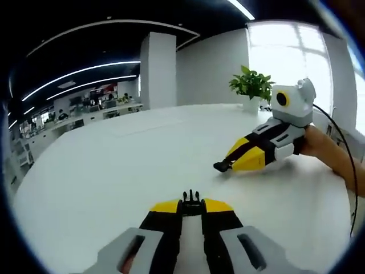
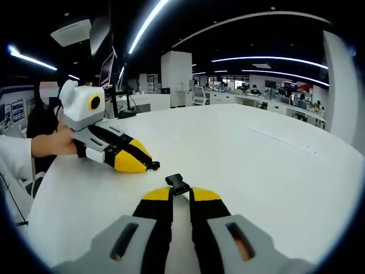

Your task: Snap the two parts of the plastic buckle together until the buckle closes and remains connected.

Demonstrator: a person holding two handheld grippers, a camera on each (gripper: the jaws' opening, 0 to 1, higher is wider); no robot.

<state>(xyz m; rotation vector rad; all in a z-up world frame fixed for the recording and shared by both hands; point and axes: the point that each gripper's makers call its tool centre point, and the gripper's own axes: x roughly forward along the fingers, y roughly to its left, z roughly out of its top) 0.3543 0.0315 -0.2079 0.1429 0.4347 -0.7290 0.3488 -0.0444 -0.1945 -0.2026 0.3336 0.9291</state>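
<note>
Buckle halves, 2 black plastic parts, sit apart, each pinched at the tip of a different hand-held gripper above the white bench [image 1: 114, 171]. In the left gripper view, the pronged buckle part [image 1: 192, 201] is clamped between the left hand-held gripper's [image 1: 192, 206] yellow-tipped jaws. In the right gripper view, the right hand-held gripper [image 2: 181, 193] grasps the other buckle part [image 2: 178, 184] in its closed jaws. A potted plant [image 1: 251, 85] stands at the far edge of the bench.
</note>
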